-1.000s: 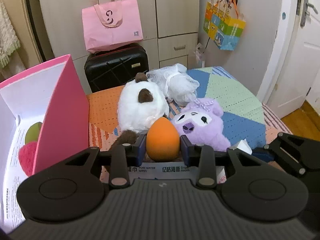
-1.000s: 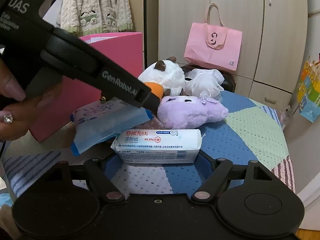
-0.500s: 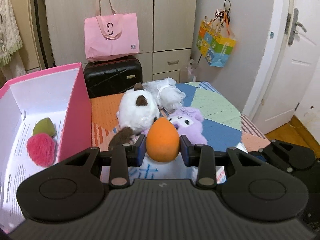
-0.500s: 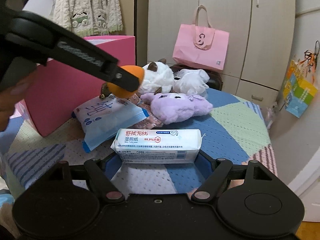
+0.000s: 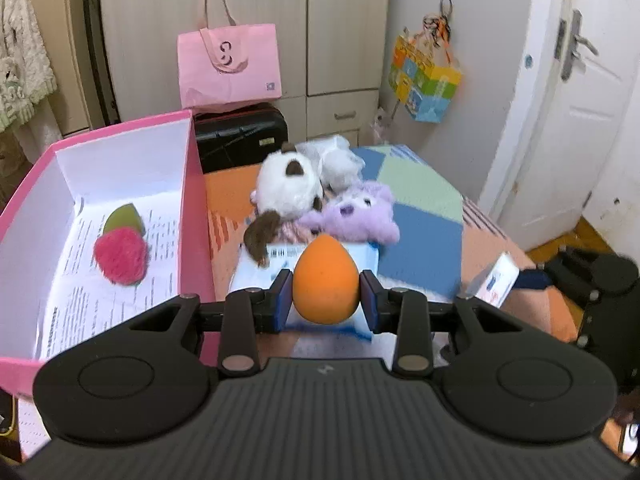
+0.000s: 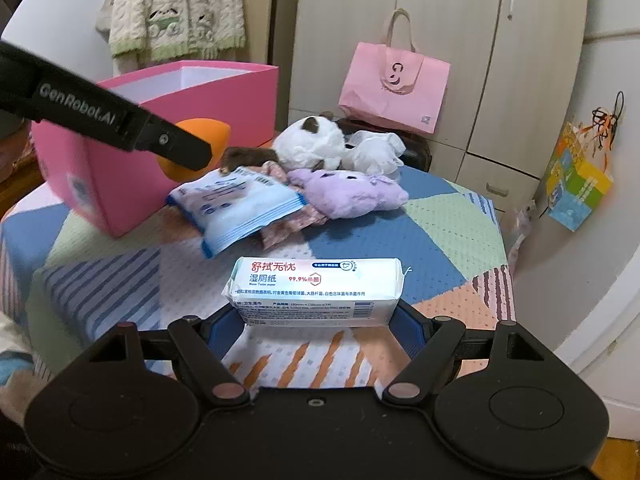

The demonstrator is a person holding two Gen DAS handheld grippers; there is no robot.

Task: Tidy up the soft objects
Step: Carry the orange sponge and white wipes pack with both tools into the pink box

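Observation:
My left gripper (image 5: pixel 326 300) is shut on an orange egg-shaped sponge (image 5: pixel 325 279) and holds it in the air above the table, right of the pink box (image 5: pixel 196 216). The sponge also shows in the right wrist view (image 6: pixel 200 144). Inside the box lie a green sponge (image 5: pixel 123 218) and a red fluffy ball (image 5: pixel 120 255). My right gripper (image 6: pixel 320 322) is shut on a white pack of wet wipes (image 6: pixel 316 290) and holds it over the table. A white plush (image 5: pixel 288 188), a purple plush (image 5: pixel 356 216) and a white mesh puff (image 5: pixel 340 160) lie together on the table.
A blue wipes pack (image 6: pixel 236 204) lies on a patterned cloth in front of the plushes. The round table has a patchwork cover (image 6: pixel 440 216). Behind it stand a black suitcase (image 5: pixel 240 140) with a pink bag (image 5: pixel 228 68), cupboards and a door (image 5: pixel 580 120).
My left gripper has risen and pulled back with the orange sponge, so more of the box's inside shows. My right gripper has lifted back slightly with the wipes pack.

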